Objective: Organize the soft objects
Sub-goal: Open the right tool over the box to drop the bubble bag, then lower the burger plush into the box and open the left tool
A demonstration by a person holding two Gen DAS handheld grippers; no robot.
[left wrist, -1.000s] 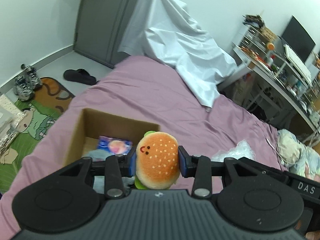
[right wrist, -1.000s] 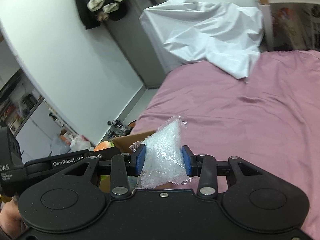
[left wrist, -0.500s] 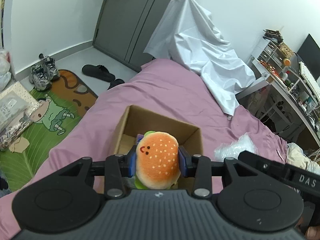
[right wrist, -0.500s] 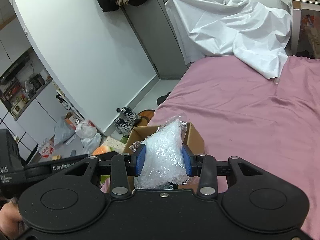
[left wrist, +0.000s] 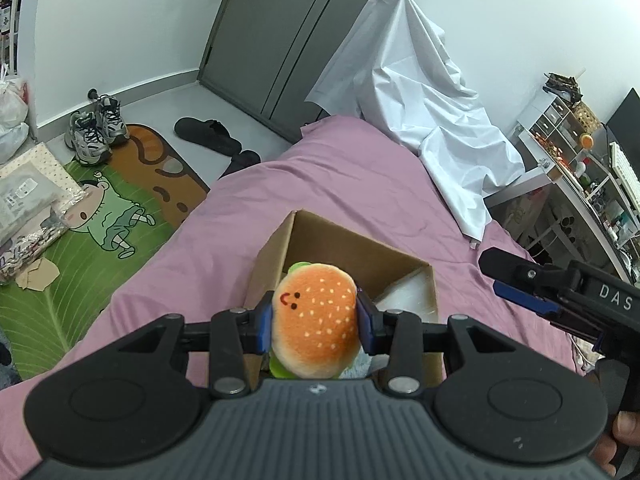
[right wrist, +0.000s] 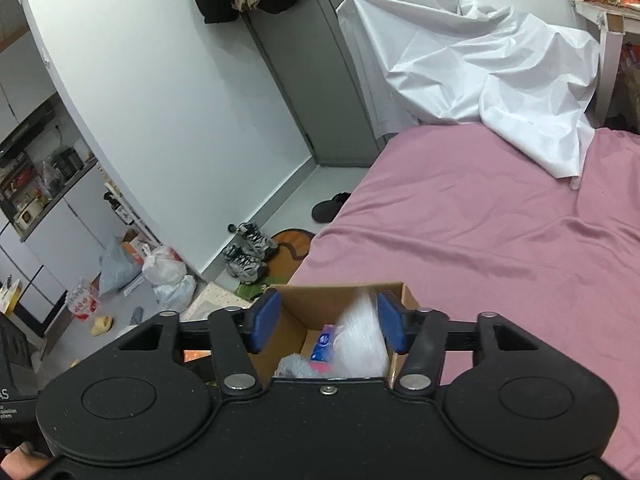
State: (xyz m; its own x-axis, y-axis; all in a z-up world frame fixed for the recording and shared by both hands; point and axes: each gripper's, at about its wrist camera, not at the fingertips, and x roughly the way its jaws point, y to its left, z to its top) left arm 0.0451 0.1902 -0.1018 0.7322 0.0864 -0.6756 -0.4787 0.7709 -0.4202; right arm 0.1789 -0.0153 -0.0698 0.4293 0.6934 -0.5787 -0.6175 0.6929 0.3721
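Note:
My left gripper is shut on a plush hamburger and holds it over the near edge of an open cardboard box on the purple bed. My right gripper is open above the same box. The clear plastic bag falls blurred between its fingers into the box, beside a blue packet and a fluffy grey thing. The bag shows white inside the box in the left wrist view. The right gripper's fingers show at the right there.
A white sheet drapes over the bed's far end. The purple bed stretches to the right. On the floor to the left lie sneakers, a slipper and a cartoon mat. A cluttered desk stands at the right.
My right gripper has opened and let go of the plastic bag, which drops into the box. Both grippers have moved closer over the box. The left still holds the hamburger.

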